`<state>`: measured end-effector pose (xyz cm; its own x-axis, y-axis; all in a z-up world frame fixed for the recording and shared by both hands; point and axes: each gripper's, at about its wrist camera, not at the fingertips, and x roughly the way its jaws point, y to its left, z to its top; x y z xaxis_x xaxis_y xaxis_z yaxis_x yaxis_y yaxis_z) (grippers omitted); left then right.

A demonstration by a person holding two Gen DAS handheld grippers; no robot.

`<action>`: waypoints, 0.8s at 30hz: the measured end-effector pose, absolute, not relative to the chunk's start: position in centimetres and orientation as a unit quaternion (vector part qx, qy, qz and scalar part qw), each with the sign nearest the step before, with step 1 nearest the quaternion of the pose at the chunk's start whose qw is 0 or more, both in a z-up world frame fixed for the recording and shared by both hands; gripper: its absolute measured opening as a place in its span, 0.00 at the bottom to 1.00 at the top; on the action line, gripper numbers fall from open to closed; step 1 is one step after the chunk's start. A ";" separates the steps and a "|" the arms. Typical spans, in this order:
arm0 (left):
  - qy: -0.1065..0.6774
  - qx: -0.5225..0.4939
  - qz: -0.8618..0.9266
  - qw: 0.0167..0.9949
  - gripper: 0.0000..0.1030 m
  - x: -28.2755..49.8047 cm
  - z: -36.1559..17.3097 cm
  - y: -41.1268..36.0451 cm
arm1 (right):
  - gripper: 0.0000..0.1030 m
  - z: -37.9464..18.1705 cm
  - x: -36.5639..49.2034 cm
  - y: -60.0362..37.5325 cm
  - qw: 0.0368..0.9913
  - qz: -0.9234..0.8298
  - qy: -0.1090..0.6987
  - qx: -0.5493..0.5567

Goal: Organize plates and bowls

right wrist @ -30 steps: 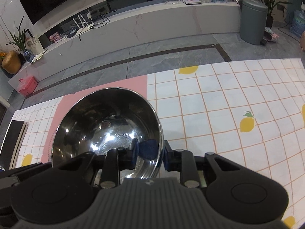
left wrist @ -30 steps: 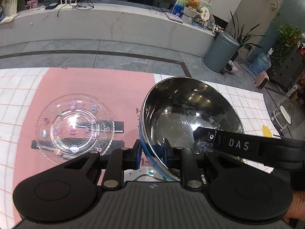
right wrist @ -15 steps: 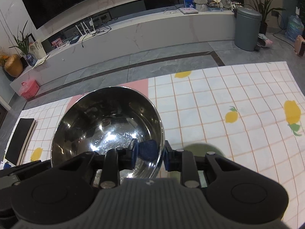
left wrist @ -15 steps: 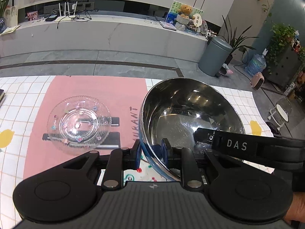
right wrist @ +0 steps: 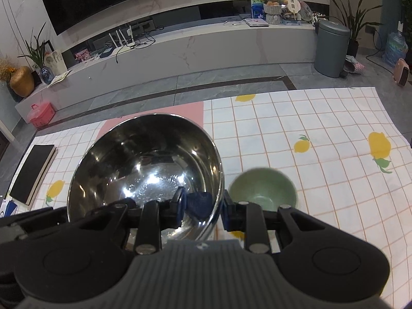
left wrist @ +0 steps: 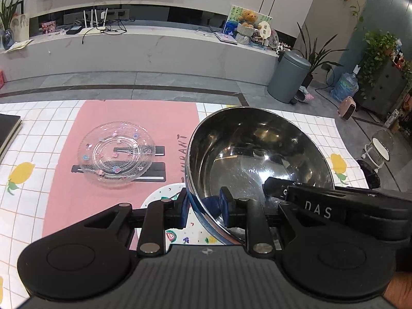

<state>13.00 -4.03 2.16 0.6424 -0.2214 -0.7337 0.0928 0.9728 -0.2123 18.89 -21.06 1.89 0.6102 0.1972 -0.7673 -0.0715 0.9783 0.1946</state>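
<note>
**Two grippers, one steel bowl: carry in progress**

Two grips on a single item. I hold the steel bowl clear of the checked cloth, one gripper on each side of its near rim.

Item 1, left gripper: blue pads straddle the bowl's left wall, one outside, one inside. Its jaws are opening slightly, yet the wall sits pinched between them.

Item 2, right gripper: clamped across the bowl's right wall, narrow gap, pads pressing both faces.

Item 3, other tableware: clear glass plate on the pink mat, far left; a patterned white plate just under the left jaws; a green bowl on the cloth, near right, beside the steel bowl.

Risks, as I judge them: thin polished steel is slippery, so a loosening left grip could let the bowl tip or drop onto the white plate. Uneven travel between my two hands would twist the rim out of one set of pads. Lowering blind could clip the green bowl.
</note>
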 end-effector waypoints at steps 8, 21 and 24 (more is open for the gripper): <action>0.406 -0.075 -0.088 0.907 0.26 9.9 2.4 -3.7 | 0.26 2.3 15.1 -20.7 0.896 0.074 0.431 0.076; 0.400 -0.066 -0.111 0.907 0.26 4.2 2.3 -4.7 | 0.28 2.4 7.2 -21.8 0.905 0.058 0.415 0.077; 0.401 -0.064 -0.115 0.906 0.26 3.2 2.0 -5.0 | 0.29 2.0 5.9 -22.3 0.904 0.057 0.417 0.079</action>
